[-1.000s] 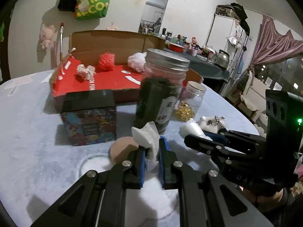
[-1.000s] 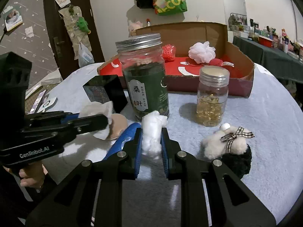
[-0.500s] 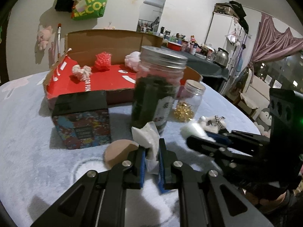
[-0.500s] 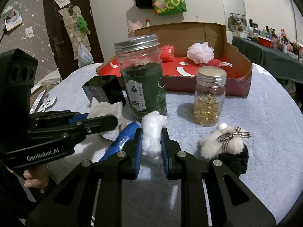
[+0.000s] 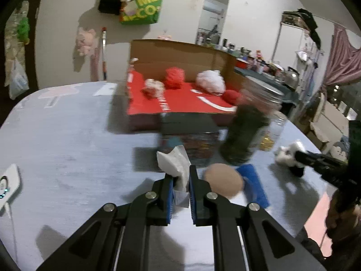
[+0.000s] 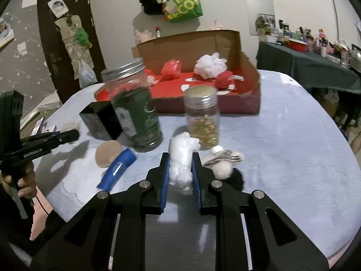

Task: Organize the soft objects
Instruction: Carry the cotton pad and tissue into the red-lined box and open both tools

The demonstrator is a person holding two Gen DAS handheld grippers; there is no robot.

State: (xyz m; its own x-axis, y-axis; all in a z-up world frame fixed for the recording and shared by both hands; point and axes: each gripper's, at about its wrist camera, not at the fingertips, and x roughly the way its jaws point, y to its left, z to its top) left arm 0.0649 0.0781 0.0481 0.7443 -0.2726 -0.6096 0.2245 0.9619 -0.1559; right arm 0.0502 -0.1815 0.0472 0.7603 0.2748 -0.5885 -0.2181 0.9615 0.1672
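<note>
White crumpled tissue (image 5: 174, 164) is pinched in the left tongs (image 5: 181, 180) above the bench (image 5: 67, 140); its lower end is hidden between the pads. The right tongs (image 6: 180, 169) clamp a white cotton wad (image 6: 181, 158). The green jar (image 5: 246, 131) is motion-blurred, label unreadable. The plush toy (image 6: 223, 164) is half hidden behind the finger.

Green jar (image 5: 246, 133): smeared by motion blur in the left wrist view; its label cannot be read.
Patterned box (image 5: 189, 135): blurred, and partly hidden behind the tissue (image 5: 174, 164).
Small jar (image 5: 274, 131): mostly hidden behind the green jar.
Right hand-held gripper (image 5: 300, 155): cut off by the picture's edge.
Plush toy (image 6: 225, 167): blurred and partly covered.
</note>
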